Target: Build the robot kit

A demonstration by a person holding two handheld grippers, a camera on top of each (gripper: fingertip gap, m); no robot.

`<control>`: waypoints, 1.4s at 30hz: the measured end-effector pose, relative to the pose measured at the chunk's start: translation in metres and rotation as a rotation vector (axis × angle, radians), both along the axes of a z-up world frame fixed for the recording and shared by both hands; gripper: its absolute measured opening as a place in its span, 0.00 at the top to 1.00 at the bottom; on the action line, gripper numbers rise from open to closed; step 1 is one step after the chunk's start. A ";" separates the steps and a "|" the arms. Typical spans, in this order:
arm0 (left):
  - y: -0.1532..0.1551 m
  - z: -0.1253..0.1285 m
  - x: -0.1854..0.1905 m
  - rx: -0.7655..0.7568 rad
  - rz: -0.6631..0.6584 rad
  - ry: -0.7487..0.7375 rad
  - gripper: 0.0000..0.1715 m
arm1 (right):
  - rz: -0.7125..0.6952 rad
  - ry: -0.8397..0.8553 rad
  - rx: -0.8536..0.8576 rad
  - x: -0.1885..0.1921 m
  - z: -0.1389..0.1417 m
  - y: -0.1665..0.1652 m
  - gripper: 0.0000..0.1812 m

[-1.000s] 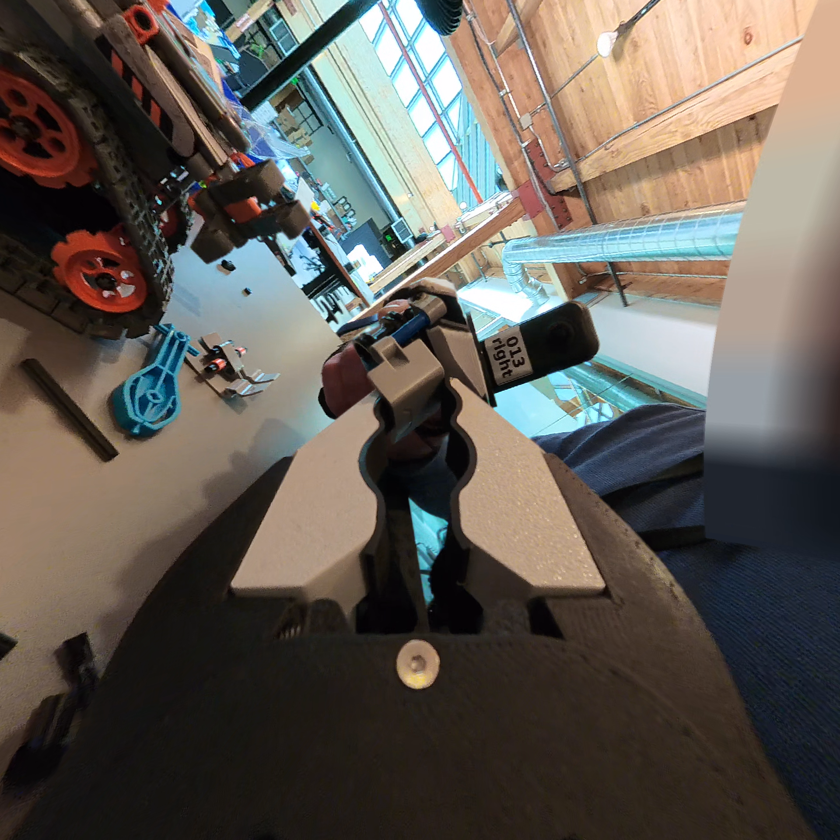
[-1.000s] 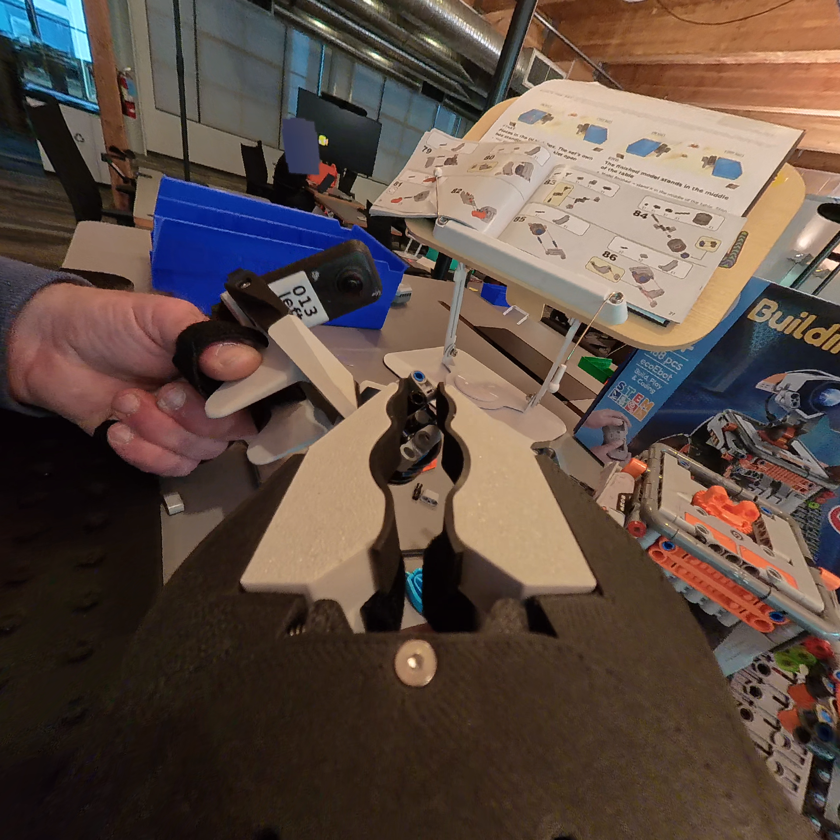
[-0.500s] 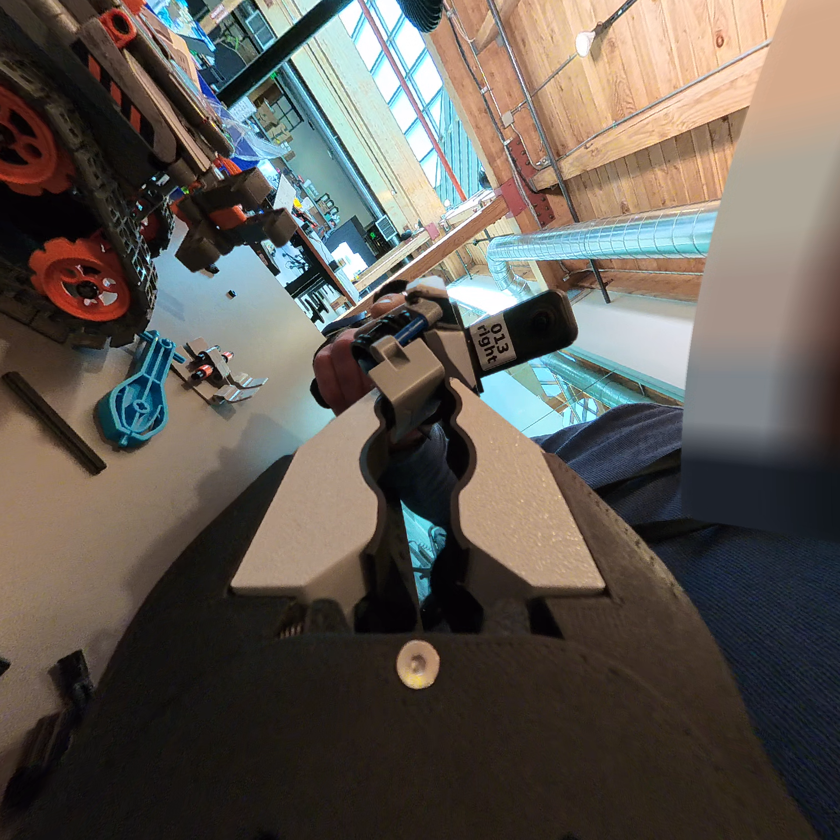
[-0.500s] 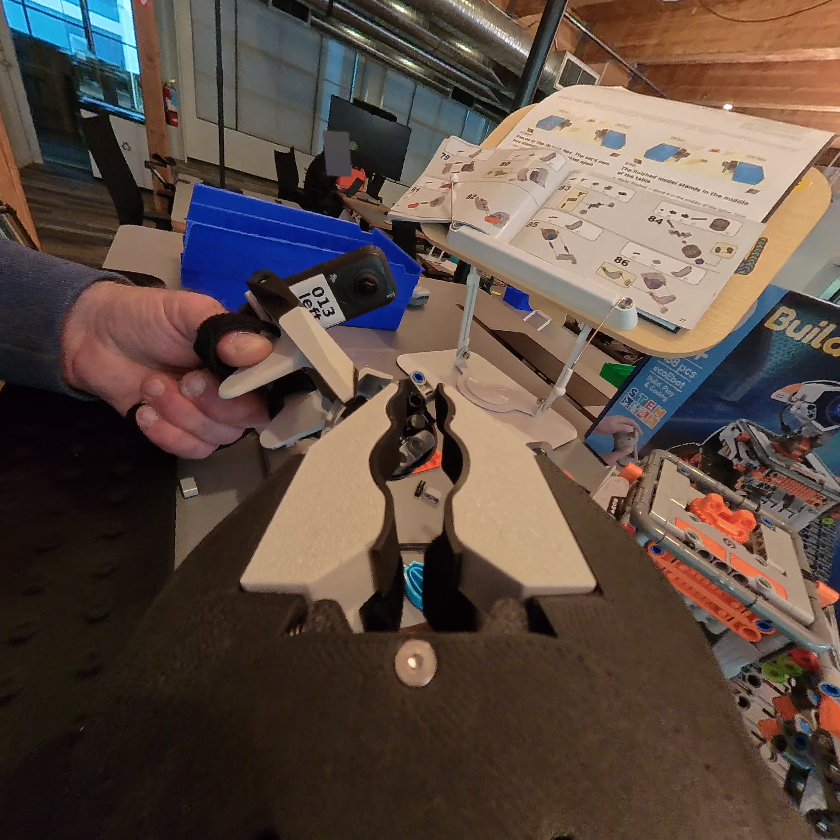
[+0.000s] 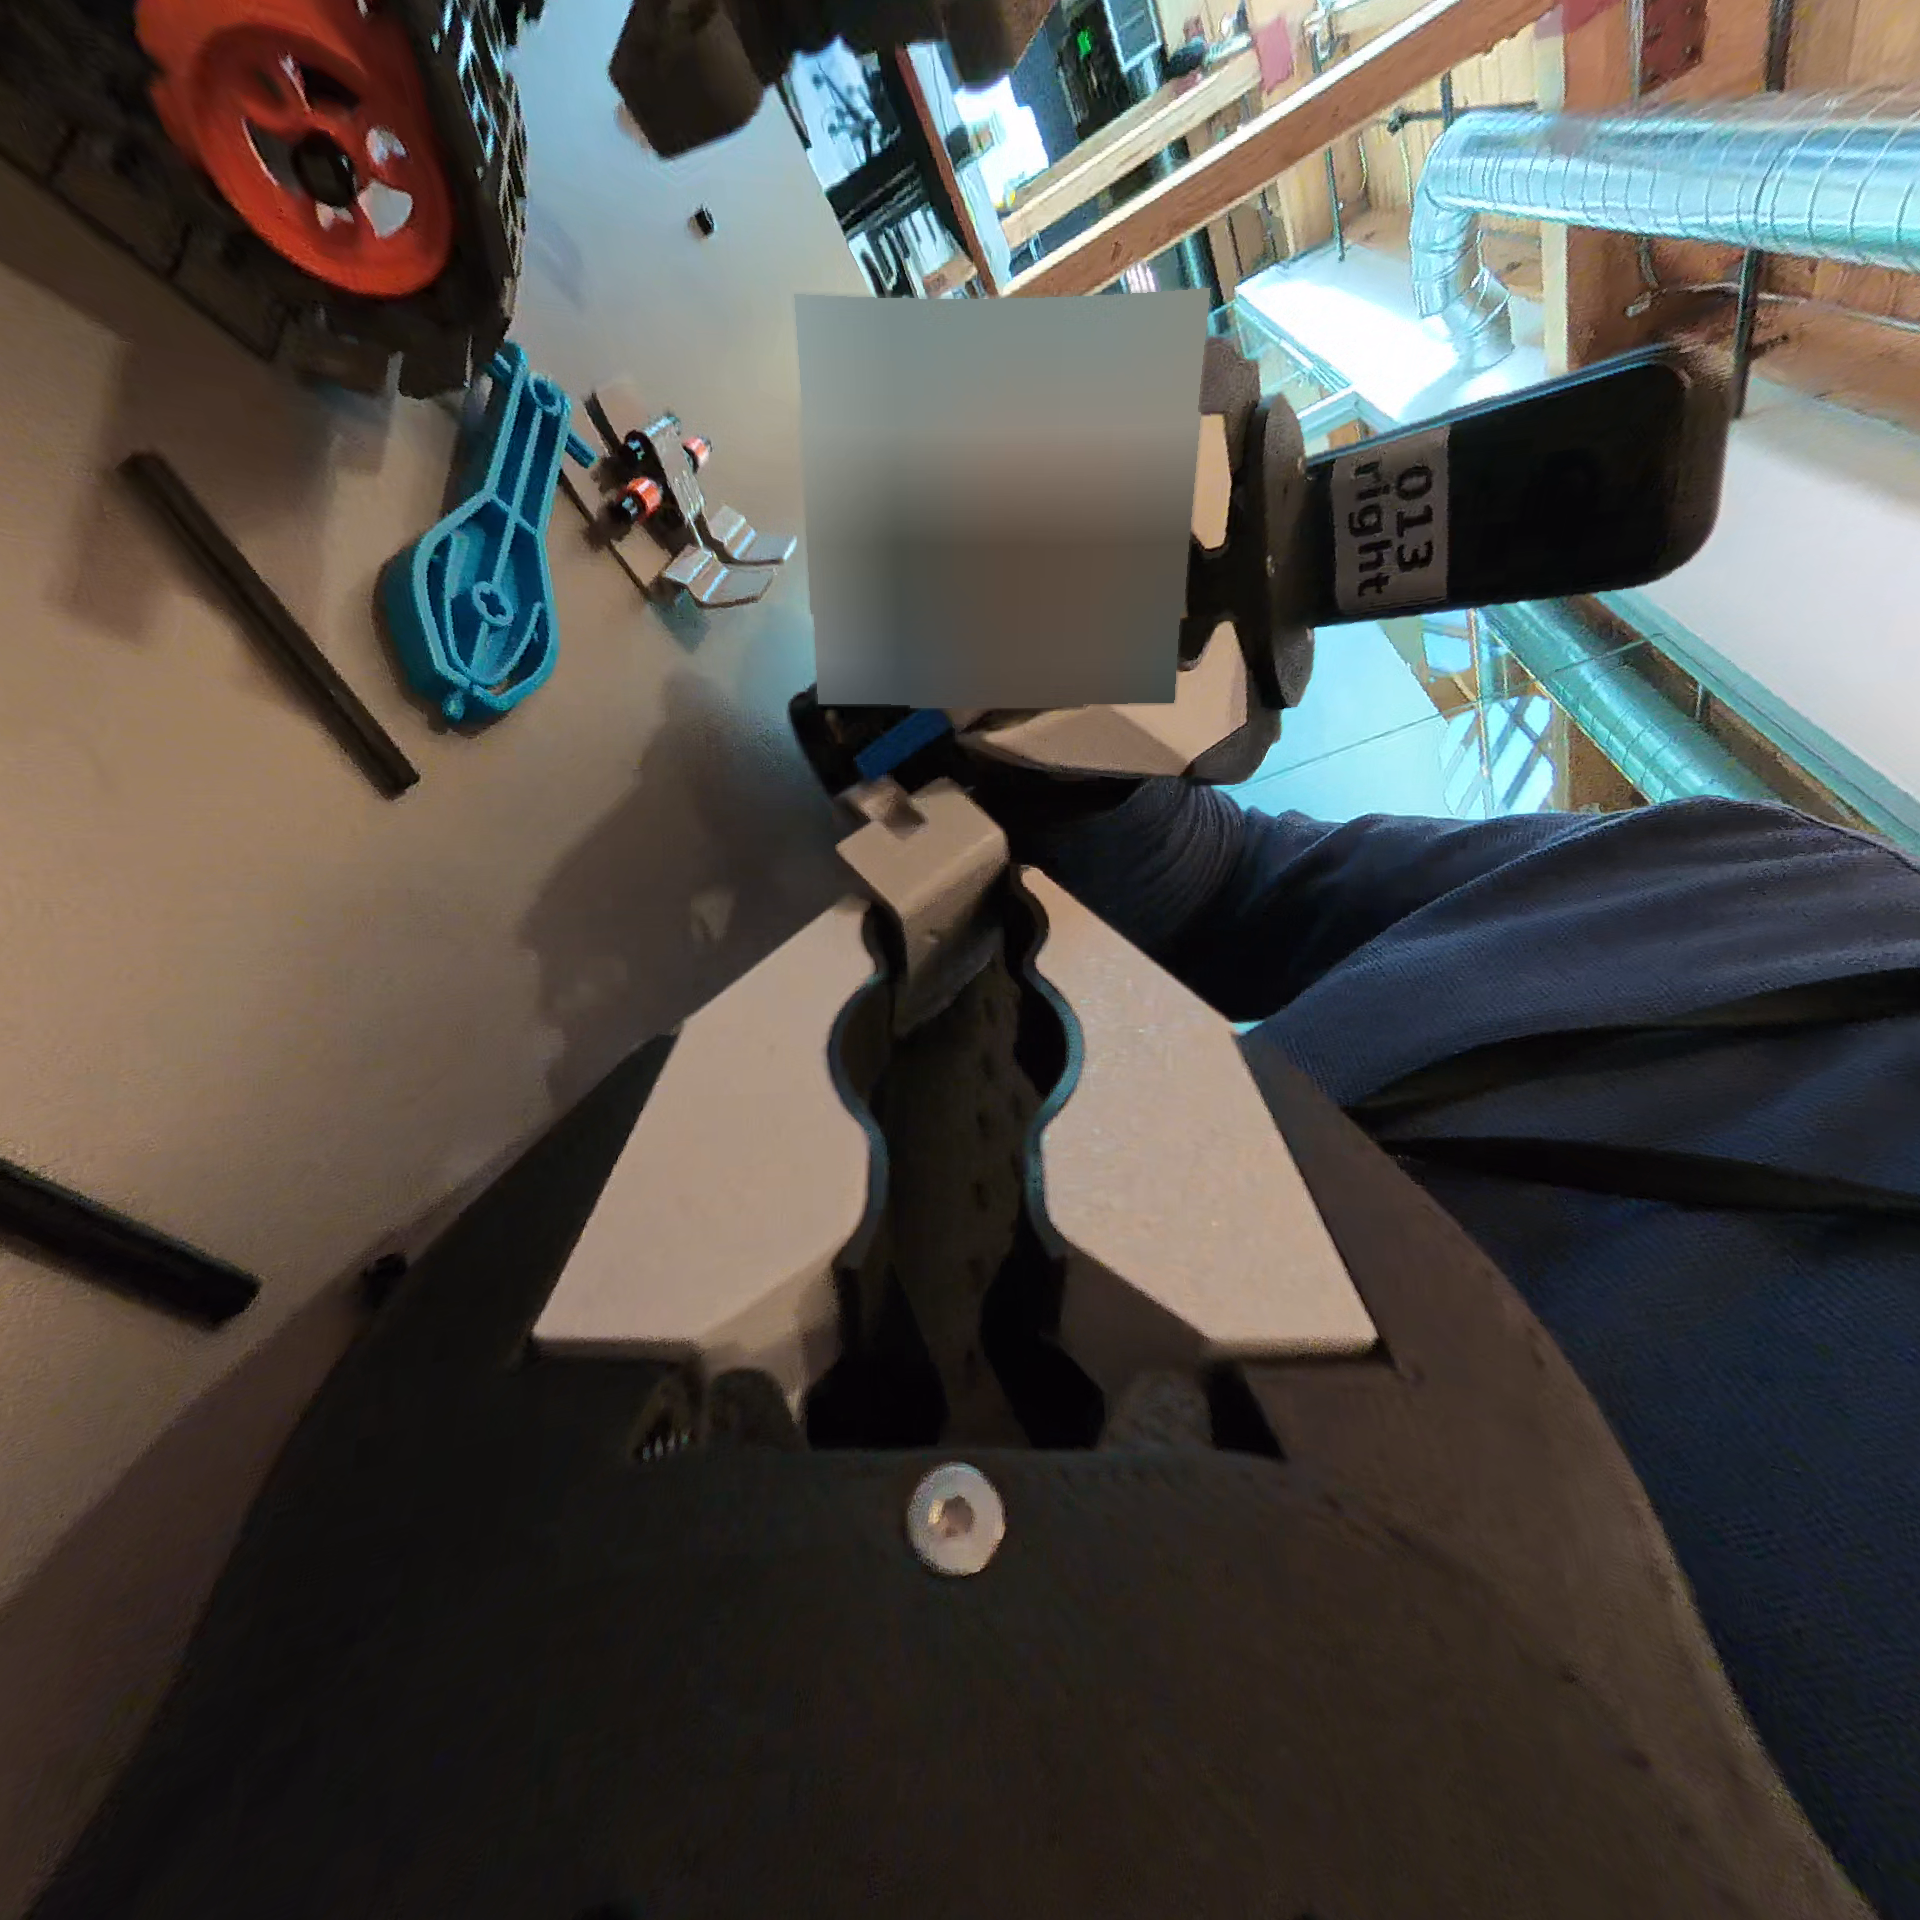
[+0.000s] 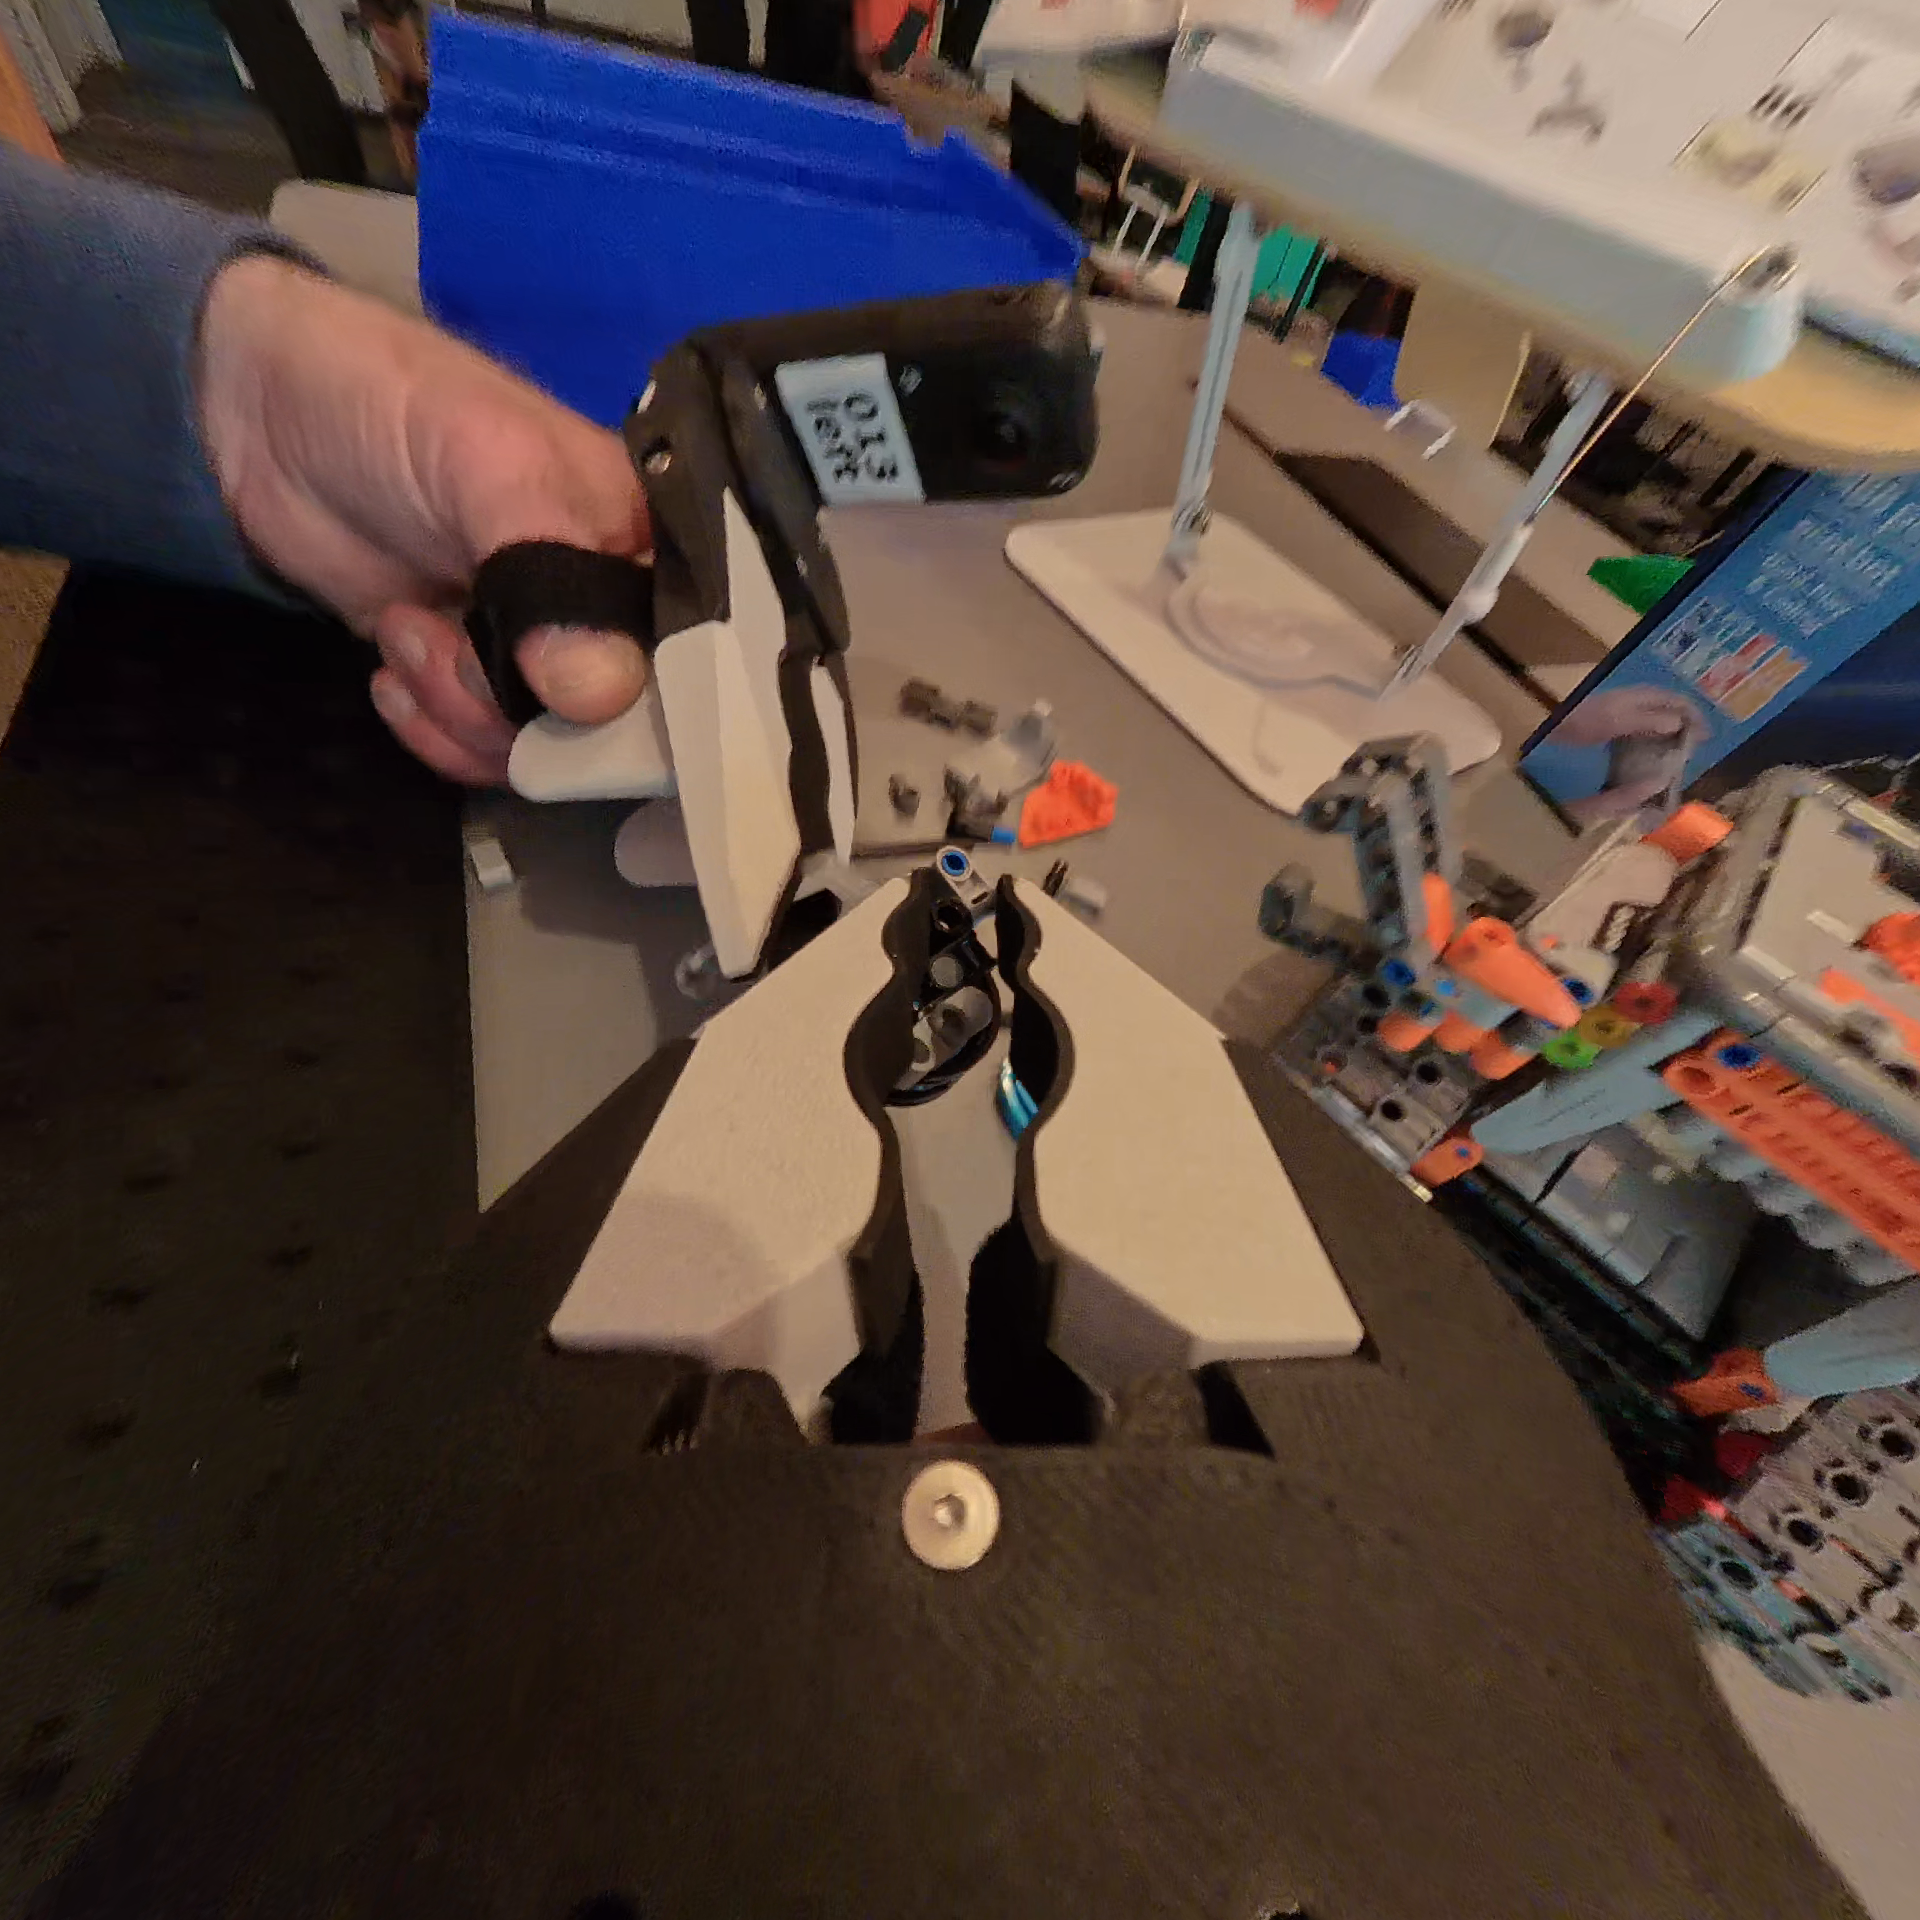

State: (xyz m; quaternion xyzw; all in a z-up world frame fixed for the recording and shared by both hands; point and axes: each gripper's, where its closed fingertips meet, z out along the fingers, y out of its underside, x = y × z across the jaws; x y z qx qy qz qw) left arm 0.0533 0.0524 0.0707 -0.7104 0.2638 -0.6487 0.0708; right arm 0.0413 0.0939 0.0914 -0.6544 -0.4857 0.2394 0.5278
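Note:
My left gripper [image 5: 951, 904] is shut on a small grey bracket piece [image 5: 920, 883] that sticks out past its tips. My right gripper [image 6: 961, 888] is shut on a black holed beam [image 6: 945, 977] with a blue pin [image 6: 951, 864] at its top. The two grippers nearly meet tip to tip. In the left wrist view the right gripper [image 5: 935, 743] sits just beyond the bracket, its blue pin [image 5: 899, 743] close to it. In the right wrist view the left gripper [image 6: 795, 894], held by a hand [image 6: 416, 488], points down beside my tips.
On the grey table [image 5: 208, 935] lie a blue plastic tool [image 5: 478, 561], a black rod [image 5: 270, 623], a small grey assembly [image 5: 686, 509] and a tracked model with orange wheels [image 5: 312, 135]. The right wrist view shows a blue bin [image 6: 675, 197], a booklet stand [image 6: 1247, 623], loose parts [image 6: 1065, 800] and an orange-grey model [image 6: 1558, 1039]. My hands' fingertips stand some 4 cm from each other.
The two grippers have come much closer together. The right wrist view has tipped down toward the table and is blurred by motion. Both keep hold of their pieces.

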 end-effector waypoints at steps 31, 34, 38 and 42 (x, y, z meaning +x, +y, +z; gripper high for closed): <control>-0.009 0.045 -0.004 -0.058 -0.037 -0.247 1.00 | 0.081 -0.119 0.033 -0.010 0.000 -0.028 0.53; -0.011 0.055 0.001 -0.097 -0.030 -0.324 0.98 | 0.094 -0.127 0.082 -0.023 0.005 -0.033 0.66; -0.012 0.061 0.001 -0.125 -0.018 -0.376 0.88 | 0.094 -0.114 0.047 -0.025 0.012 -0.032 0.74; 0.002 0.048 -0.015 -0.068 0.067 -0.242 0.79 | 0.177 -0.217 -0.054 -0.022 0.005 -0.036 0.74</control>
